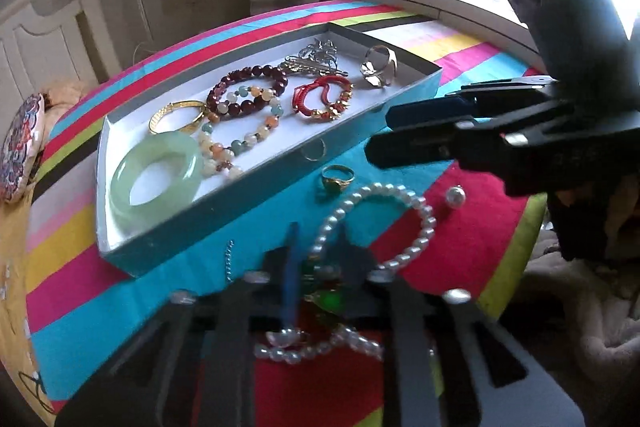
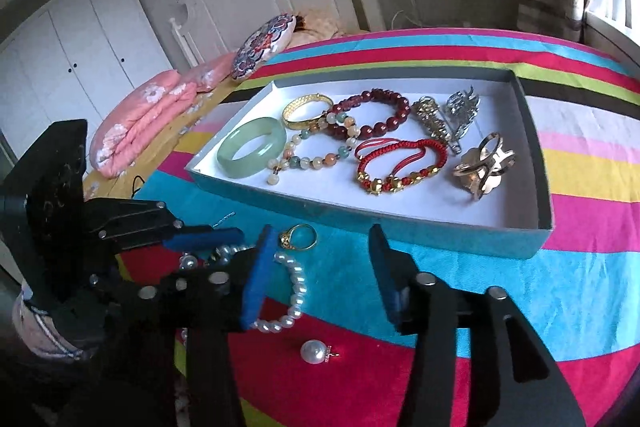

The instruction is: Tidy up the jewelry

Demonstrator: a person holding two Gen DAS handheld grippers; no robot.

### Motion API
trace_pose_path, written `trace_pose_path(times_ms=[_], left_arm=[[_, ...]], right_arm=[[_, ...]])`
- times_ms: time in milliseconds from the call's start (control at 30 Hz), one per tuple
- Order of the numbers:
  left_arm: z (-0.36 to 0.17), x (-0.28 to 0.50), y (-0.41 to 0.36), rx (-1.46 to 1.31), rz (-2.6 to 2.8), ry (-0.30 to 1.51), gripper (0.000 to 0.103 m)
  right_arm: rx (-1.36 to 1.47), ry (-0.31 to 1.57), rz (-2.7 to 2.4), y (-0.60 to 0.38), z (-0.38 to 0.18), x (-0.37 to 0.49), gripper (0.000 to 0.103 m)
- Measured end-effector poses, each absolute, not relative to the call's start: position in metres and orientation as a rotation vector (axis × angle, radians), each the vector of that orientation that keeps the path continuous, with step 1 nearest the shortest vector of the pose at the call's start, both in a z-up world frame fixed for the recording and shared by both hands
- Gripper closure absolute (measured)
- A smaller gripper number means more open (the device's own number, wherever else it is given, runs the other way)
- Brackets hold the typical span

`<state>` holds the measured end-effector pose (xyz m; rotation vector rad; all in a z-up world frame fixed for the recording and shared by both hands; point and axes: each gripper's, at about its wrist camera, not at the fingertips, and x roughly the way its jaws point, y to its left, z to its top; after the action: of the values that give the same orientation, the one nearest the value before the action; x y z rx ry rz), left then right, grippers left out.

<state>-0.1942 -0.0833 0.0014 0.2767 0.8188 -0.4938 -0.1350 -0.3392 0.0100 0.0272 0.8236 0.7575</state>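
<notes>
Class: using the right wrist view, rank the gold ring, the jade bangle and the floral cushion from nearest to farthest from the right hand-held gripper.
From the right hand-held gripper:
1. Gold ring, on the bedspread before the tray.
2. Jade bangle, in the tray's left end.
3. Floral cushion, beyond the tray.

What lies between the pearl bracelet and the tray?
A gold ring on the striped cloth, between the pearl bracelet and the tray; right wrist view.
</notes>
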Motion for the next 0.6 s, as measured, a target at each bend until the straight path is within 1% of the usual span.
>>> trace_pose_path(times_ms=[67, 133, 300, 600], left_arm=[[0.005, -0.193, -0.079, 0.259, -0.509, 0.812, 0.096], [0.016, -0.196, -0.072, 0.222, -0.51, 0.777, 0.096], [0.064, -0.206, -0.051, 0.151, -0.493, 0.658, 0.096], [0.137, -0.219, -0.031, 0.102, -0.471, 0.49, 0.096]], right_arm=[[0.005, 0.818, 0.753, -0.339, 0.009, -0.137, 0.046], [0.005, 0.809, 0.741, -0.342, 0.01, -0.138, 0.045], [0.032, 0.814, 0.713, -0.351, 0.009, -0.135, 0.045], [-0.18, 0.819, 0.72, -0.303, 0.006, -0.146, 0.046]])
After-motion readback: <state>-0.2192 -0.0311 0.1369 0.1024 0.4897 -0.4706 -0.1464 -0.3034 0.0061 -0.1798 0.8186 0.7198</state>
